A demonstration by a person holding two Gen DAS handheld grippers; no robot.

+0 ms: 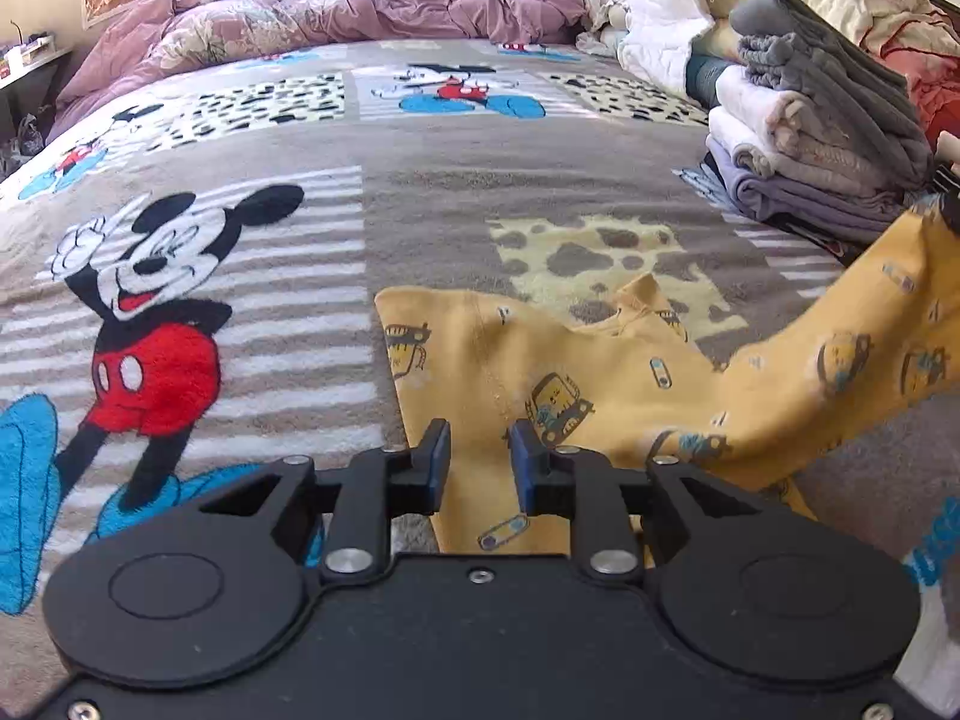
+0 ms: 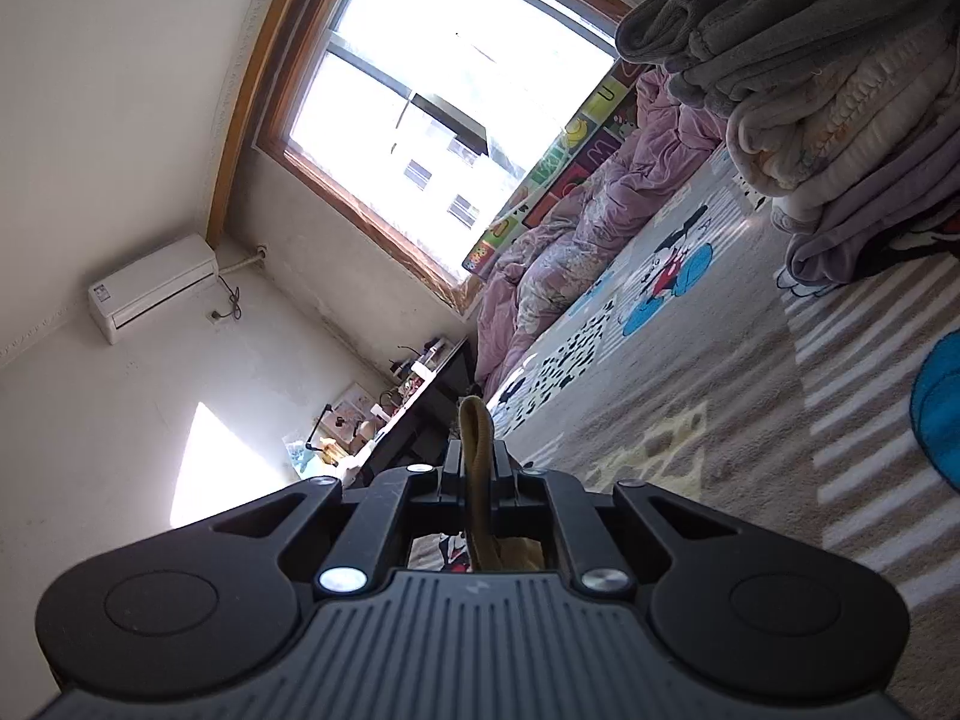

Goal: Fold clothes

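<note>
A yellow child's top (image 1: 540, 372) printed with little cars lies partly flat on the cartoon-mouse blanket (image 1: 240, 252). Its right side rises in a taut band (image 1: 870, 330) toward the frame's right edge. My left gripper (image 1: 480, 456) hovers just above the flat part, open by a narrow gap, with nothing between its blue-padded fingers (image 1: 525, 462). In the right wrist view my right gripper (image 2: 477, 450) is rolled on its side and shut on a folded edge of the yellow top (image 2: 477, 426), which sticks out past the fingertips.
A stack of folded grey, cream and lilac clothes (image 1: 822, 138) stands at the right of the bed, with white and cream bedding (image 1: 672, 6) behind it. A crumpled mauve duvet (image 1: 336, 6) lies along the far side. A window (image 2: 444, 102) and a desk (image 2: 414, 396) are beyond.
</note>
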